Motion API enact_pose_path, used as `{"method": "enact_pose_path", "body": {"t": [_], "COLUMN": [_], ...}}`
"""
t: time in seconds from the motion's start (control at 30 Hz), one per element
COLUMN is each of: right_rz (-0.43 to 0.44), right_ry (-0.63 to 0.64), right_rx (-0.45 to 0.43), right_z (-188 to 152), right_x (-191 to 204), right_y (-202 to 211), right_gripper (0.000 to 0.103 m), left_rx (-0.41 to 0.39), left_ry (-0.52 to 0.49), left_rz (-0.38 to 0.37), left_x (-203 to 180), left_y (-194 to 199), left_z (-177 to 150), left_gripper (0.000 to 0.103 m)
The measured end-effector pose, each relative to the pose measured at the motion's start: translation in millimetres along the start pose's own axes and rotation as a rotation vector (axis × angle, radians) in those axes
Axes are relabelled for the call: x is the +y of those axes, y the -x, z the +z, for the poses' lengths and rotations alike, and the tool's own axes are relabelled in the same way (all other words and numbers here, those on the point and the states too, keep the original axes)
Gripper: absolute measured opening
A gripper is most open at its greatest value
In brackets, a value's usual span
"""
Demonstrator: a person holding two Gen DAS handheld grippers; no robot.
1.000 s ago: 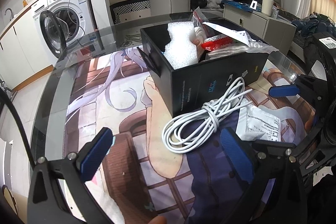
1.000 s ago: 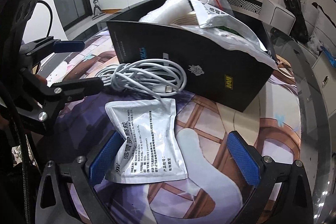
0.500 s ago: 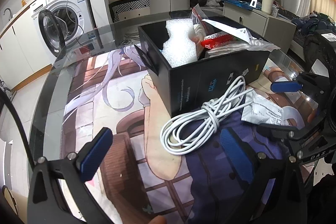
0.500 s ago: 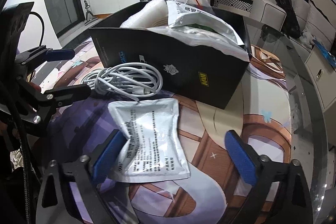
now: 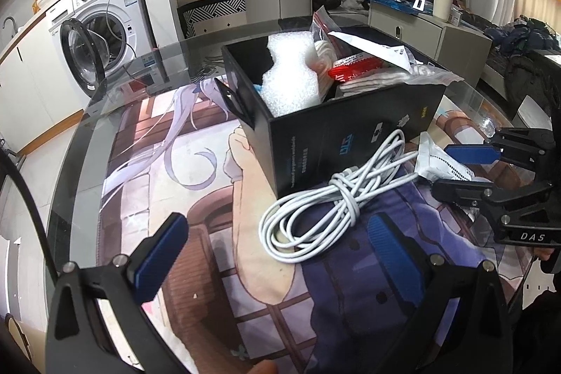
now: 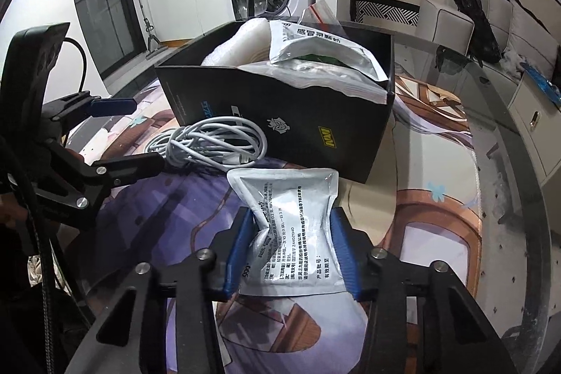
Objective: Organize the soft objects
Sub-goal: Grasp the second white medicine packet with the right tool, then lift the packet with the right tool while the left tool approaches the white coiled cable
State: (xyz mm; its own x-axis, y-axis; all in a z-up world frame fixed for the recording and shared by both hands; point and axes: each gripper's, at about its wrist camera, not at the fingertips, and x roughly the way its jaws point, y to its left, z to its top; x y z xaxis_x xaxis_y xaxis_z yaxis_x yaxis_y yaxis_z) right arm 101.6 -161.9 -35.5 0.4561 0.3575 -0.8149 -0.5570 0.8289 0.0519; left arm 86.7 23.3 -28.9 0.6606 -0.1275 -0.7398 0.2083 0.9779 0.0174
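Glass table (image 5: 87, 135) w/ anime mat, full black box (image 6: 298, 114), coiled cable (image 5: 329, 209) beside, right claw (image 6: 289, 255) pinching silver pouch (image 6: 294, 216), left claw (image 5: 277, 258) spread wide.

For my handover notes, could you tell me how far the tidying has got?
Done: bubble wrap and several packets already fill the black box. In hand: the right gripper pinches a silver sachet. Left: the coiled white cable lies before the open left gripper.

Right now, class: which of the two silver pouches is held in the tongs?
The silver pouch in front of the black box, pinched by the right tongs; the other lies inside.
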Motion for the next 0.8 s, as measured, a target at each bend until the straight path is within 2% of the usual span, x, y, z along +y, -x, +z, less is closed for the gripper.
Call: {"method": "enact_pose_path", "body": {"t": [0.3, 0.57, 0.8], "right_rz": [0.011, 0.0, -0.001], "right_ry": [-0.005, -0.019, -0.025], "right_rx": [-0.041, -0.046, -0.055], "right_z": [-0.6, -1.5, -1.9], "right_x": [0.0, -4.1, -4.9], "right_y": [11.6, 16.2, 21.4], "right_gripper": [0.045, 0.045, 0.045], "left_rx": [0.013, 0.052, 0.064], "left_ry": [0.004, 0.053, 0.1], "left_rz": [-0.032, -0.051, -0.108], "left_x": [-4.6, -6.2, -1.1], "left_y": [-5.3, -20.0, -25.0], "left_z": [5.4, 12.3, 15.7], "left_gripper": [0.103, 0.103, 0.1]}}
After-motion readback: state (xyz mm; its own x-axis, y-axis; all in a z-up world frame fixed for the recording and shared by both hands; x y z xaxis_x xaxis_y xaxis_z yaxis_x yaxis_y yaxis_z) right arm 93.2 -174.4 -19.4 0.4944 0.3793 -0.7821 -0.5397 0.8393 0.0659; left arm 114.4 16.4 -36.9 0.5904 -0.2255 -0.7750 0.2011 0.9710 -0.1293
